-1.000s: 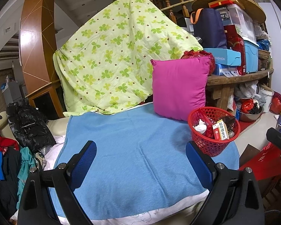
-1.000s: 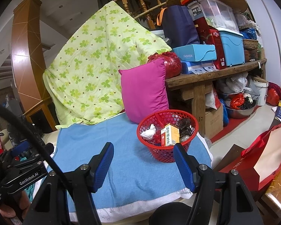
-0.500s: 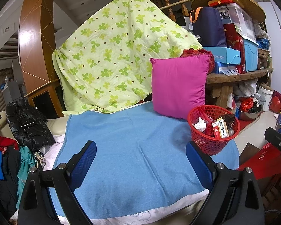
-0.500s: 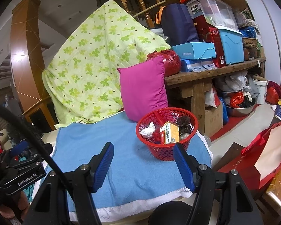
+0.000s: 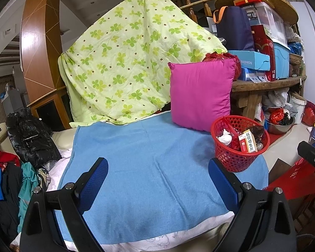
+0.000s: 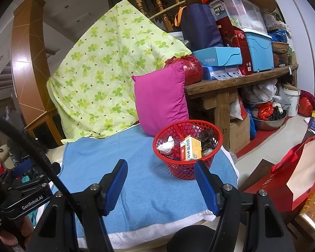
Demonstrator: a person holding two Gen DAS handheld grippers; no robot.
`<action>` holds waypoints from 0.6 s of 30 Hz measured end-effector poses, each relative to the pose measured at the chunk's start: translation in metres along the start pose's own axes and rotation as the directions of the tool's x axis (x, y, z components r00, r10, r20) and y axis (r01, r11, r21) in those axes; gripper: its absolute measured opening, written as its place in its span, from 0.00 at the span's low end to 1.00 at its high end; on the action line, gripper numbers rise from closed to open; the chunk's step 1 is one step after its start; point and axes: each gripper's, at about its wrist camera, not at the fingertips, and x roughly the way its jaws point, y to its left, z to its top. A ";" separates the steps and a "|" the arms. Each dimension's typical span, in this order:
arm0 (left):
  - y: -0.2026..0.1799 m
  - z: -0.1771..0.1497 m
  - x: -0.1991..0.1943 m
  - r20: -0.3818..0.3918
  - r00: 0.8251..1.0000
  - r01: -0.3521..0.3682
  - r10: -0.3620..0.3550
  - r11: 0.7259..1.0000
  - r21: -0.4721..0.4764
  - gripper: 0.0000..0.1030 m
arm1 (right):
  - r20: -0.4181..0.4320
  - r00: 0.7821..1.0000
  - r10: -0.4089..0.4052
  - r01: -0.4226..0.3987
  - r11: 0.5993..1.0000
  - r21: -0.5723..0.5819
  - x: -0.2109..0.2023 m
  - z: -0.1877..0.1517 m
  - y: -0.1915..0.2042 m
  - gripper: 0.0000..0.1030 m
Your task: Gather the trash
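Note:
A red mesh basket [image 5: 231, 159] [image 6: 178, 169] stands on the right end of a blue towel [image 5: 140, 163] [image 6: 149, 180]. In it are a crumpled white tissue [image 6: 166, 145], a yellow and white medicine box [image 6: 190, 148] [image 5: 248, 142] and dark wrappers [image 6: 206, 138]. My left gripper [image 5: 157, 181] is open and empty, low over the towel's front, left of the basket. My right gripper [image 6: 160, 185] is open and empty, just in front of the basket.
A pink cushion [image 5: 200, 93] leans behind the basket, with a green floral quilt [image 5: 124, 67] to its left. A cluttered wooden bench [image 6: 241, 79] stands to the right. A red paper bag [image 6: 292, 180] lies on the floor. Clothes [image 5: 29, 138] are piled at the left.
Both grippers have drifted slightly back and to the left, so the basket sits a little further right in both views. Both stay open and empty.

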 end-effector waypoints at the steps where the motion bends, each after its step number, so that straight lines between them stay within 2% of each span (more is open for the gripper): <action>1: 0.000 0.000 0.000 0.000 1.000 0.001 -0.001 1.000 0.000 0.93 | -0.002 1.000 -0.001 0.001 1.000 0.000 0.001 -0.001 0.001 0.68; 18: -0.002 -0.011 0.012 -0.020 1.000 0.012 -0.012 1.000 0.006 0.93 | -0.012 1.000 -0.006 0.006 1.000 0.004 0.007 -0.004 0.004 0.68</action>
